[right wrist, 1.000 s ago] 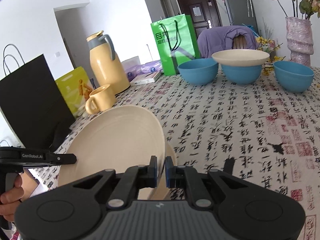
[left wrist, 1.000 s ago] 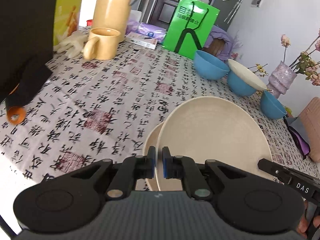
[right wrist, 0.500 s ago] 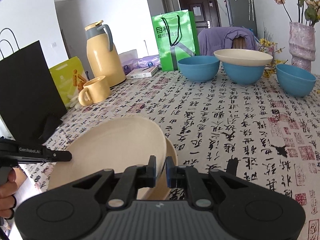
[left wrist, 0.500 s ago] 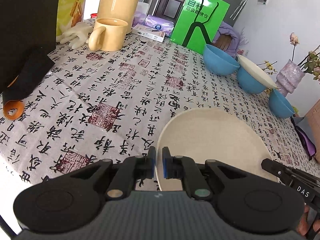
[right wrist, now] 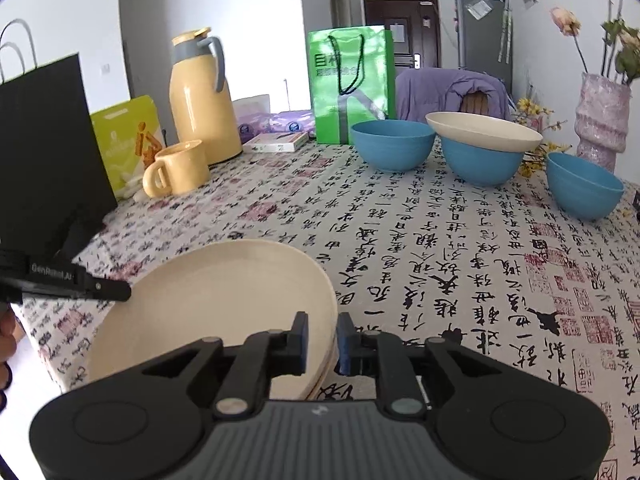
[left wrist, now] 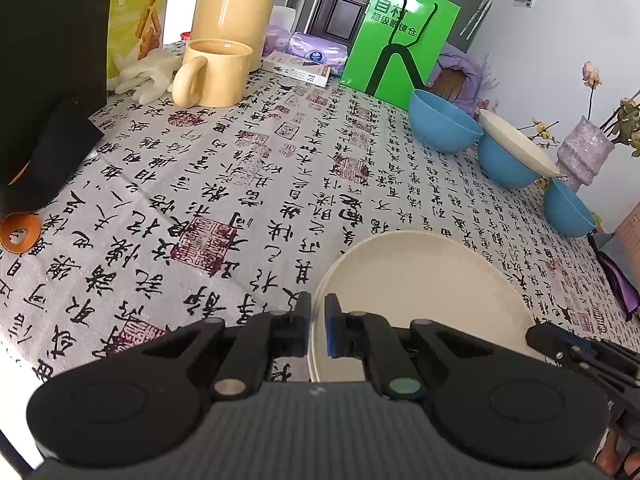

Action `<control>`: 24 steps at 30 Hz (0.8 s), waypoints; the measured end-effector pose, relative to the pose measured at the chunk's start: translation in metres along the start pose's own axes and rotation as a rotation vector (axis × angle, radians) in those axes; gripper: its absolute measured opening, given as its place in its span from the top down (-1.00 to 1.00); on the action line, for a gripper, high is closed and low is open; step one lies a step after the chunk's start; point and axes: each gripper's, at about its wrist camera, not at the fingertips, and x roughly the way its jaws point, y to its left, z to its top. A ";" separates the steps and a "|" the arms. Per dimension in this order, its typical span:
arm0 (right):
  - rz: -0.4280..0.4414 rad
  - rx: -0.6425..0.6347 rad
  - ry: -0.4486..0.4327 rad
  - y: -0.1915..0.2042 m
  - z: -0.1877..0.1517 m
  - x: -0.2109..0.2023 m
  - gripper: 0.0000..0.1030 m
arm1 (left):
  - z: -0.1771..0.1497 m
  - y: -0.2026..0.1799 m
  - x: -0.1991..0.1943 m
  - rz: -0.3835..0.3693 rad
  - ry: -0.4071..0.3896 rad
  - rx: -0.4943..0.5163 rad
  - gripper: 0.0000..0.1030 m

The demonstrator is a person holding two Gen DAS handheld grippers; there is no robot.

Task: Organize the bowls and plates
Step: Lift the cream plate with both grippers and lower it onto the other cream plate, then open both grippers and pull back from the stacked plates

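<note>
Plates first: the round cream plate (left wrist: 420, 300) was tilted up a moment ago, and now it lies flat on a second cream plate (right wrist: 326, 364) under it, near the front edge of the worktop (left wrist: 240, 184) with the black-lettered cloth. So that stacking step looks done. The right gripper (right wrist: 322, 338) is opening, its pads no longer pressing the rim between them. The left gripper (left wrist: 318, 330) is closed tight on the opposite rim. The plate looks smooth, plain and shallow.
</note>
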 end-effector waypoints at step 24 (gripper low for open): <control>-0.065 0.003 -0.230 -0.019 -0.031 -0.100 -0.45 | -0.091 -0.084 -0.096 0.007 -0.347 0.341 -0.63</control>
